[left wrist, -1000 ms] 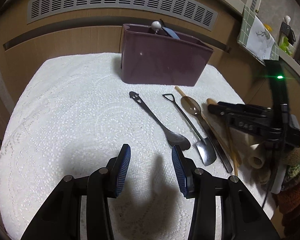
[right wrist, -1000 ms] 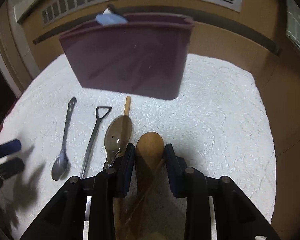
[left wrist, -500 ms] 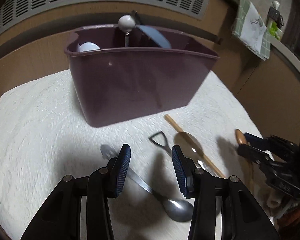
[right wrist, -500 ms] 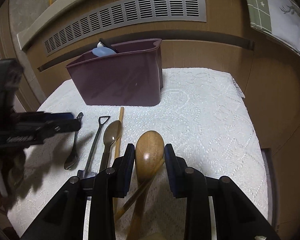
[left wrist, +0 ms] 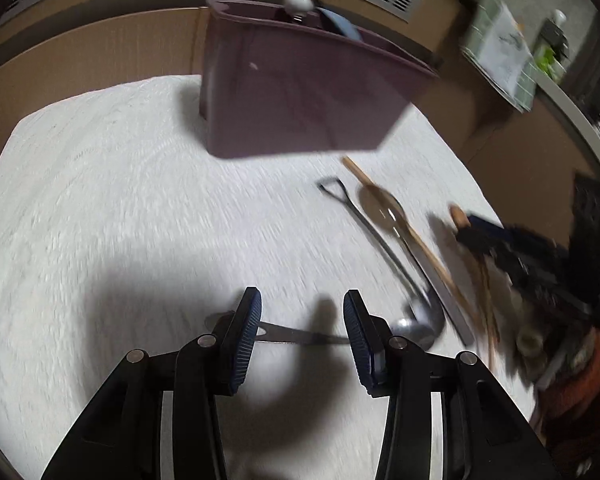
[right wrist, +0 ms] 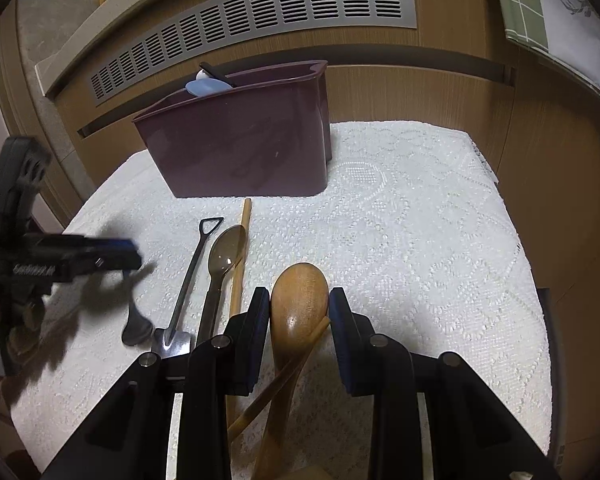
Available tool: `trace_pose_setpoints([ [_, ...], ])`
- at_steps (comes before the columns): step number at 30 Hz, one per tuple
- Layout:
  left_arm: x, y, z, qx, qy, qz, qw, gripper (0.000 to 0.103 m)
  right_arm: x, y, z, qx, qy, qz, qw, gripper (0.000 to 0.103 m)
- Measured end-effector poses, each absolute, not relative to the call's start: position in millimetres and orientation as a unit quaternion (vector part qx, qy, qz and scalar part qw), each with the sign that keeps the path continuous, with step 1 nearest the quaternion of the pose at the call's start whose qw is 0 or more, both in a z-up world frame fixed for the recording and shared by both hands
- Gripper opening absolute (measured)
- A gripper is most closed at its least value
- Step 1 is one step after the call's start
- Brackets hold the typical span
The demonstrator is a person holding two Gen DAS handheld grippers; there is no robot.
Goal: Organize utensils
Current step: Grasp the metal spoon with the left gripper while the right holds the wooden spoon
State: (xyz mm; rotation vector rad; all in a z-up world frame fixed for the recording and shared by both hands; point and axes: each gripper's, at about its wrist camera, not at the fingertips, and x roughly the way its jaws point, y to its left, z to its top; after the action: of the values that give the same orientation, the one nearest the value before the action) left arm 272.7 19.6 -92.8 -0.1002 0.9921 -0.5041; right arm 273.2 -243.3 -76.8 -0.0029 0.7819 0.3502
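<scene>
My left gripper is open low over the white lace cloth. The handle of a metal spoon lies crosswise between its fingers, untouched by the pads. My right gripper is shut on a wooden spoon, whose bowl sticks up between the pads, and a thin wooden stick crosses under it. On the cloth lie a shovel-handled spoon, a translucent brown spoon and a chopstick. Behind them stands the purple bin.
The bin holds a white-knobbed utensil and a blue one. A wood-panelled wall with a vent grille rises right behind the table. A green checked towel hangs at the right. The cloth's right edge drops off.
The left gripper backed away from the bin and swung so that the metal spoon's handle now lies across its gap. The right gripper pulled back from the bin earlier, still holding the wooden spoon.
</scene>
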Motion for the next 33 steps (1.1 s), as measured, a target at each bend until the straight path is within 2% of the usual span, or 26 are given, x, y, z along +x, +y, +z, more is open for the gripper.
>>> trace_pose_setpoints([
  [7,214,-15,-96,0.121,0.442,-0.314,0.832,0.045,271,-240,-77,-0.007,0.378,0.175,0.909,0.028],
  [13,207,-50,-94,0.198,0.422,-0.334,0.820,0.048,268,-244,-72,0.000,0.381,0.182,0.907,0.028],
  [20,245,-22,-90,0.128,0.432,-0.218,0.866,0.050,263,-246,-73,-0.002,0.387,0.184,0.903,0.029],
  [22,247,-10,-91,0.091,0.440,-0.226,0.864,0.050,264,-245,-76,-0.005,0.395,0.184,0.900,0.029],
  [26,225,-16,-91,0.107,0.447,-0.255,0.851,0.050,268,-238,-82,-0.021,0.412,0.178,0.894,0.029],
  [33,210,-23,-86,0.068,0.462,-0.278,0.839,0.050,277,-220,-91,-0.068,0.434,0.156,0.885,0.030],
])
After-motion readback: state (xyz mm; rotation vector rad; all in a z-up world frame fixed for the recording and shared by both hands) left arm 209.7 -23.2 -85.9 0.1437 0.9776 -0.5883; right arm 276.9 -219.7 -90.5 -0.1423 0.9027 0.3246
